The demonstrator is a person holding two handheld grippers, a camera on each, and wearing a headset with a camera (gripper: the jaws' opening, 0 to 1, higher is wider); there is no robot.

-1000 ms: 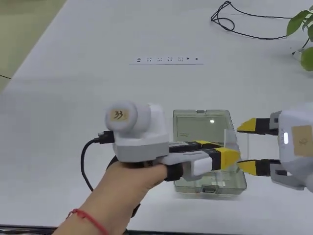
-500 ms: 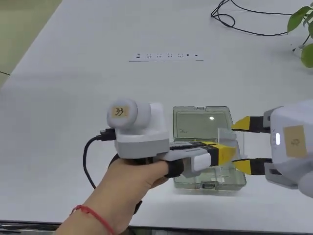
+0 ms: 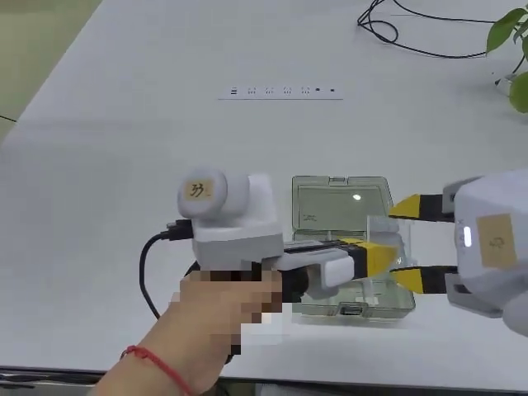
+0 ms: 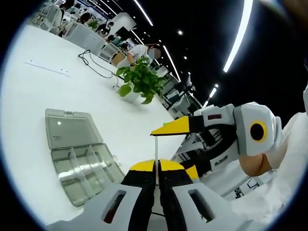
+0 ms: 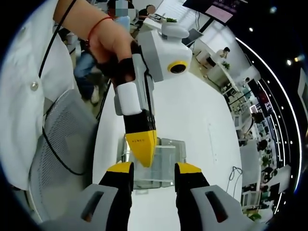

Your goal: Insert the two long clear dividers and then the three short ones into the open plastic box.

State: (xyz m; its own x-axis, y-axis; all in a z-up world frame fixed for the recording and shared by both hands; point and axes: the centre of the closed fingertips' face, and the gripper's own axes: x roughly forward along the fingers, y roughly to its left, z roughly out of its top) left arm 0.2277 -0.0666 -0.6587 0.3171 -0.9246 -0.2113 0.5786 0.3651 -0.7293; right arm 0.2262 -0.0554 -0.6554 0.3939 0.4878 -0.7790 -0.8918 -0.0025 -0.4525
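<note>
The open clear plastic box (image 3: 313,202) lies on the white table, lid flat at the back and compartmented base (image 3: 388,304) in front. My left gripper (image 3: 381,254) hovers over the base, shut on a thin clear divider (image 3: 384,228) that stands upright from its yellow tips. In the left gripper view the divider (image 4: 156,147) rises edge-on from my left gripper (image 4: 156,166), with the box (image 4: 72,137) below left. My right gripper (image 3: 410,244) is open, its jaws either side of the divider. In the right gripper view, my right gripper (image 5: 154,169) frames the divider (image 5: 166,153) over the box (image 5: 151,182).
A white power strip (image 3: 280,92) lies further back on the table (image 3: 107,165). A black cable (image 3: 412,41) and a potted plant (image 3: 513,49) sit at the far right. A black cord (image 3: 148,268) trails from the left gripper. The table's near edge is close.
My right gripper has moved left, closer around the divider and the left gripper's tips. The left gripper still holds the divider over the box base.
</note>
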